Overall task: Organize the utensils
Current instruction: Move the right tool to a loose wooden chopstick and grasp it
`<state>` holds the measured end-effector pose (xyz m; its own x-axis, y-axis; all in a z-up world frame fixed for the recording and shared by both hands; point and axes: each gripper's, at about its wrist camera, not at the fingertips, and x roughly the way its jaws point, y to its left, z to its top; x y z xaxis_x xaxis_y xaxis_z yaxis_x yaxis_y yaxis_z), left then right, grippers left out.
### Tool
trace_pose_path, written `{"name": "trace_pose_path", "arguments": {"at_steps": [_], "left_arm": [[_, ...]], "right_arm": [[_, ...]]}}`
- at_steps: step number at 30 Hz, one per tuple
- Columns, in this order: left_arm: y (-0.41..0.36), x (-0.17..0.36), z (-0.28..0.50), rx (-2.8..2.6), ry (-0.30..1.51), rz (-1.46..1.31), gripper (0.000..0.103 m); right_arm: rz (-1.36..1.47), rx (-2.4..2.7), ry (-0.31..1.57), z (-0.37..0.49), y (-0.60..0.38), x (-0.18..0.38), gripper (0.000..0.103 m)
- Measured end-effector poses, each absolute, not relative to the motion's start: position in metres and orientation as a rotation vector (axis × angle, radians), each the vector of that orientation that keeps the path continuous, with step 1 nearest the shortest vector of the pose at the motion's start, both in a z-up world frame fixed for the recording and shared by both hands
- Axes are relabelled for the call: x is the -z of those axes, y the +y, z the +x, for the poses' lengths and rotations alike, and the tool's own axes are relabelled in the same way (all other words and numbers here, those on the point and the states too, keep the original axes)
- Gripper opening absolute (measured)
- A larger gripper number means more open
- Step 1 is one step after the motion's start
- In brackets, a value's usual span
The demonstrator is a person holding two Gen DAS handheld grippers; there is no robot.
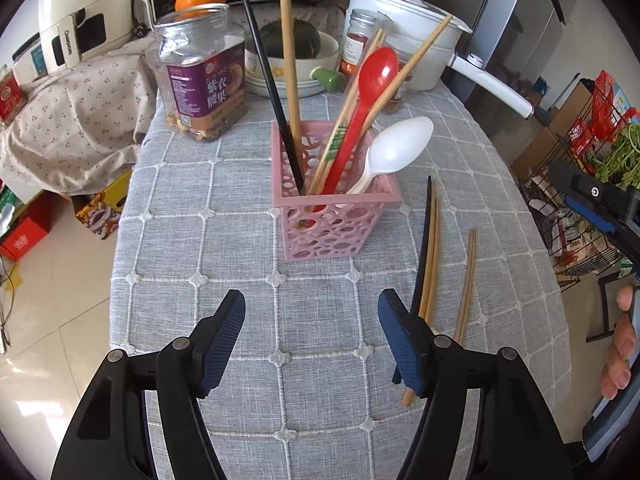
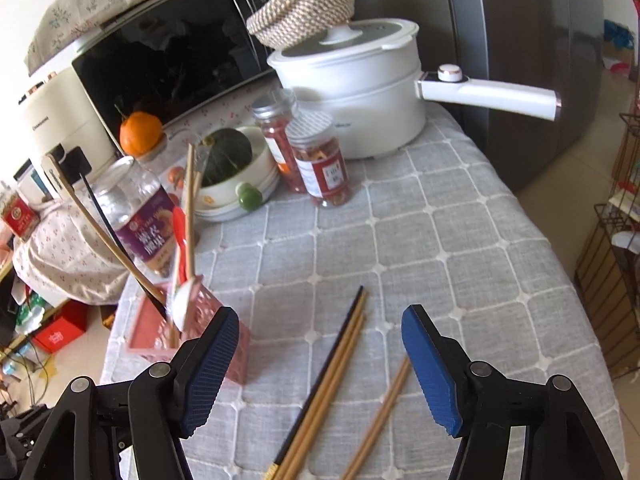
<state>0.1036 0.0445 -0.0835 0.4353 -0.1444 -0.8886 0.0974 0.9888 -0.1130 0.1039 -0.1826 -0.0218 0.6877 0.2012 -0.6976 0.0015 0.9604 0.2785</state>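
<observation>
Hand-held gripper [image 1: 312, 336] before spoon-filled basket [image 1: 340, 236]

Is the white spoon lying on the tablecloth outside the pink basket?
No, the white spoon stands in the pink basket, its bowl sticking up over the rim.

A home kitchen: a microwave [image 2: 168, 52], a white electric pot [image 2: 360, 92] and spice jars [image 2: 320, 160] crowd a cloth-covered worktop [image 2: 440, 248] beside a fridge [image 2: 520, 60].

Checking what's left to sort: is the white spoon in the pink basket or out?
In. The white spoon stands handle-down inside the pink basket, bowl leaning over its rim.
</observation>
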Motion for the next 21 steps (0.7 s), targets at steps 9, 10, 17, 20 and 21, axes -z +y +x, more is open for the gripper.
{"name": "trace_pose_path", "arguments": {"at_steps": [9,10,17,20,21], "left_arm": [[0.011,0.104,0.107,0.185,1.180,0.012,0.072],[0.008,0.106,0.107,0.187,1.184,0.018,0.072],[-0.001,0.115,0.108,0.206,1.208,0.053,0.072],[0.001,0.117,0.109,0.209,1.215,0.058,0.072],[0.001,0.118,0.109,0.209,1.217,0.060,0.072]], "right_arm": [[0.222,-0.094,1.049,0.115,-0.195,0.076,0.074],[0.222,-0.092,1.076,0.117,-0.196,0.082,0.074],[0.199,-0.051,1.258,0.134,-0.201,0.133,0.074],[0.198,-0.030,1.298,0.138,-0.205,0.147,0.074],[0.203,-0.026,1.307,0.139,-0.206,0.151,0.074]]}}
